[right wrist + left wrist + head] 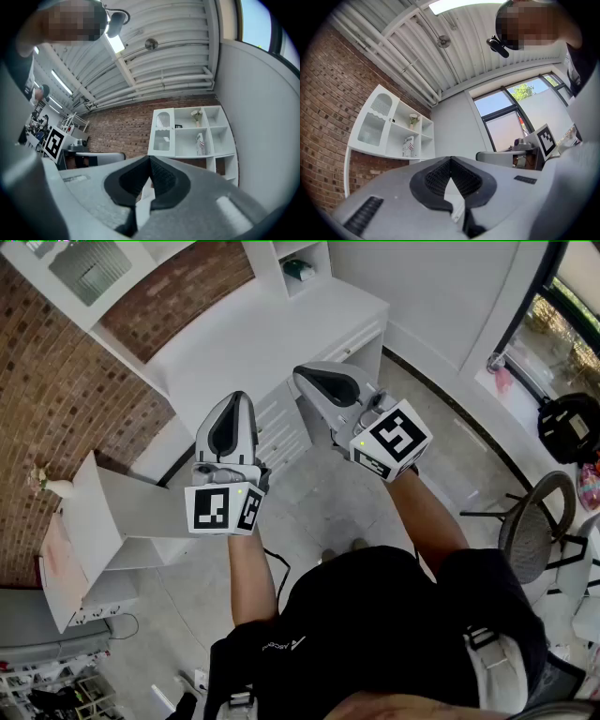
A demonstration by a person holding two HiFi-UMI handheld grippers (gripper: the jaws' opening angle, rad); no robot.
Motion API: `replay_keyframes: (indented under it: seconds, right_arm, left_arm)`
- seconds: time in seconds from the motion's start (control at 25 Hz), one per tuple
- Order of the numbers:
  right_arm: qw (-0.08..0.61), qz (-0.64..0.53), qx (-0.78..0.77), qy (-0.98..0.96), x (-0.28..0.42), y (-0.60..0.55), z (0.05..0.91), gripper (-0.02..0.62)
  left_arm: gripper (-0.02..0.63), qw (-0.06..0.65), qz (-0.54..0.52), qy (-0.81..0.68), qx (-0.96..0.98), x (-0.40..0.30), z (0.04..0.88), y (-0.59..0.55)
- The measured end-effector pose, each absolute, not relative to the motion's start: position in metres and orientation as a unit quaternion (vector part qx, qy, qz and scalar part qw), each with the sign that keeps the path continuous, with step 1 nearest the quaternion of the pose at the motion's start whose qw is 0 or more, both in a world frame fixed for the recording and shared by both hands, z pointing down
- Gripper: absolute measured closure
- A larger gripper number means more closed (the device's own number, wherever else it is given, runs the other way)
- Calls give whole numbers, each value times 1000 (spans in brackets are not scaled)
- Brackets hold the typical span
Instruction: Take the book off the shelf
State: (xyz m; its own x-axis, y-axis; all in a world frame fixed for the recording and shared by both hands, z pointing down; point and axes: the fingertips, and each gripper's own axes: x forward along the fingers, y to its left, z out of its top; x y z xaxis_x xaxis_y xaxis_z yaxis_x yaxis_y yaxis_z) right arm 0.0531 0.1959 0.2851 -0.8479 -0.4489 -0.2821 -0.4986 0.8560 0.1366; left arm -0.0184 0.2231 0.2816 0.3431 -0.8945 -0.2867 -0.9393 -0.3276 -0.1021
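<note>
**Both grippers shut and raised, book on the shelf**

Room: red-brown brick wall [56, 409] on one side, plain white wall and dark-framed windows [506, 112] on the other. The ceiling [164, 47] is white and ribbed, with pipes and a strip light. The floor [328, 502] is pale tile. A white counter [262, 343] with drawer fronts runs along the brick wall. A grey round-backed chair [539, 521] and a black bag [570, 427] stand near the window side.

A white shelf unit [187, 133] hangs on the brick above the counter. It has an arched glazed door on one side and open compartments on the other.

The book [200, 144] stands upright in an open compartment. That compartment is directly below the one holding a small vase of flowers [196, 115]. The book is well apart from both grippers.

Left gripper [234, 418]: dark pads meet at the tips, nothing between them. It is held in front of the person, pointing toward the shelf unit.

Right gripper [328, 385]: pads closed together, also empty. It sits beside the left one.

Writing: each gripper carries a cube with black-and-white square markers. The print on the book cover is too small to read. A small pale logo on the person's black shirt [375, 634] is also not legible.
</note>
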Motion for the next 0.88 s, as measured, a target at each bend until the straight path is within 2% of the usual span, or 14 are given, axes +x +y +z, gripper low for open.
replay_keyframes:
  seconds: [0.88]
  right_arm:
    - [139,86,-232,959,120,119,285,594]
  left_arm:
    - [609,140,81,583,-796,21,270,153]
